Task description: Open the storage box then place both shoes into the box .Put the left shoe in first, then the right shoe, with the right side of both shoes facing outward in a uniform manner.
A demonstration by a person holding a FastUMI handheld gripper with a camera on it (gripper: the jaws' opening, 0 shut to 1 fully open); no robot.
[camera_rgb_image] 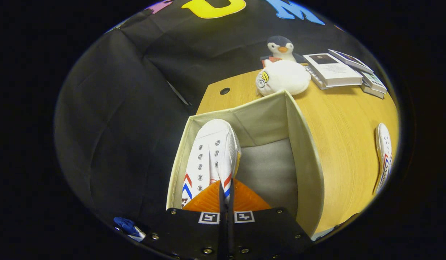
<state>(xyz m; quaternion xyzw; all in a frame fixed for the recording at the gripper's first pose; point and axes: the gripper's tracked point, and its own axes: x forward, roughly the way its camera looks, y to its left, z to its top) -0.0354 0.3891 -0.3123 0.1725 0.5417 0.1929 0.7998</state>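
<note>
Gripper (pixel 226 196): you have the two fingers drawn together on the side wall of the shoe's collar, near the heel; only a thin slit shows between them, and the canvas sits in it.

Held shoe (pixel 212 155): white canvas low-top with metal eyelets and red-and-blue chevrons on its side. It hangs from your fingers inside the box, toe pointing away from you, along the box's left wall. Whether it is the left or right shoe cannot be told from here.

Storage box (pixel 306 151): open-topped, cream fabric walls, pale floor showing to the right of the shoe. The walls look soft and likely to give if nudged.

Second shoe (pixel 384 159): same pattern, lying on the wooden table (pixel 338 119), well apart from the box on its right.

Handling, upper: judged light and pliable; a canvas wall folds under a pinch, so the shoe may swing or tilt from your grip.

Handling, sole: judged rubber, stiffer and grippy, not fragile.

Grip point: you do best at the collar edge or heel tab, where the fabric is doubled.

Bystanders: plush penguin (pixel 282 47), white plush toy (pixel 282 77) and stacked books (pixel 333 68) beyond the box.
</note>
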